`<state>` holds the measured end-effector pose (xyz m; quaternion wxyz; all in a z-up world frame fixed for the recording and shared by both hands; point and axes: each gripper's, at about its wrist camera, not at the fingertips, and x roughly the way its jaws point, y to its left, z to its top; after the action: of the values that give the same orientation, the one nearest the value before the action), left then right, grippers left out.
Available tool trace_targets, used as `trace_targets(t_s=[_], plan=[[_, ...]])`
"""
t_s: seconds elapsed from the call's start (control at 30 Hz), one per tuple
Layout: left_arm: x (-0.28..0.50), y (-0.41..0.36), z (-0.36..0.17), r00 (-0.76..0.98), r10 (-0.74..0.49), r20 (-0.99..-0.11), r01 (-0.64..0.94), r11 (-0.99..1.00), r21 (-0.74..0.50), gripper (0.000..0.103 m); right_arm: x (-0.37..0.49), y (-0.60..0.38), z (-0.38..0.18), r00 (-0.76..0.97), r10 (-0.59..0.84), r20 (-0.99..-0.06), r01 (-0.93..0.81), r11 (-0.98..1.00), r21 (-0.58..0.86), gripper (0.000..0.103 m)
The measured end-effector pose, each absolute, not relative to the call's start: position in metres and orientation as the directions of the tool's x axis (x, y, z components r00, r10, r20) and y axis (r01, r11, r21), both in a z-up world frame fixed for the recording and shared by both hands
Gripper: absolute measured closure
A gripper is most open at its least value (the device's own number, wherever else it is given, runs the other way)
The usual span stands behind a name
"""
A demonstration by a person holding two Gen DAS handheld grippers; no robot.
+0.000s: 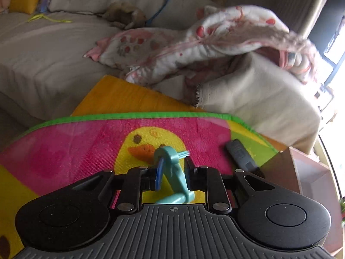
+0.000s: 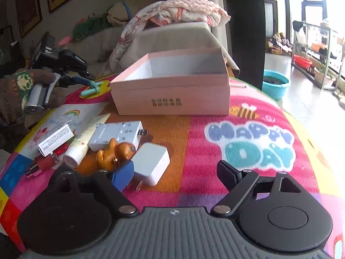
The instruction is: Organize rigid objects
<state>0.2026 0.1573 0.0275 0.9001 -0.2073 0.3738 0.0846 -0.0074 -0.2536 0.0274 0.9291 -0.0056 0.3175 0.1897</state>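
Observation:
My left gripper (image 1: 172,172) points down at the colourful mat (image 1: 75,151), and a teal plastic brush toy (image 1: 172,164) stands between its pads. The pads sit close beside it with a thin gap, so the jaws are slightly open. In the right wrist view the teal brush toy (image 2: 91,87) rests on the mat left of the pink box (image 2: 172,99), under the left gripper (image 2: 83,79). My right gripper (image 2: 174,174) is open wide and holds nothing. A white charger (image 2: 151,166) lies just beside its left finger (image 2: 120,177).
Left of the right gripper lie an orange figurine (image 2: 116,153), a white socket adapter (image 2: 116,136), a cream tube (image 2: 86,138), a small white carton (image 2: 56,140) and a red lipstick (image 2: 43,164). A dark stick-shaped device (image 1: 239,153) lies beside the box corner (image 1: 280,168). A sofa with a blanket (image 1: 194,49) stands behind.

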Motion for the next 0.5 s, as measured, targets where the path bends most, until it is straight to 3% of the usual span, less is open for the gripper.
trace_targets(t_s=[0.17,0.27,0.33,0.5], plan=[[0.203,0.147,0.015,0.716,0.003,-0.698,-0.215,0.953,-0.216,0.072,0.038,-0.224,0.079,0.749,0.369,-0.550,-0.419,0.907,0.038,0.018],[0.191,0.147,0.013,0.738,-0.023,-0.674,-0.133,0.975,-0.178,0.075,0.082,-0.187,0.110,0.710,0.435,-0.554,-0.501,0.865,0.037,0.019],[0.181,0.150,0.011,0.741,-0.073,-0.668,-0.086,0.976,-0.202,0.083,0.118,-0.155,0.125,0.663,0.478,-0.576,-0.550,0.833,0.059,0.023],[0.128,0.159,0.006,0.750,-0.205,-0.629,0.015,0.956,-0.294,0.085,0.209,-0.069,0.125,0.514,0.482,-0.709,-0.607,0.789,0.096,0.043]])
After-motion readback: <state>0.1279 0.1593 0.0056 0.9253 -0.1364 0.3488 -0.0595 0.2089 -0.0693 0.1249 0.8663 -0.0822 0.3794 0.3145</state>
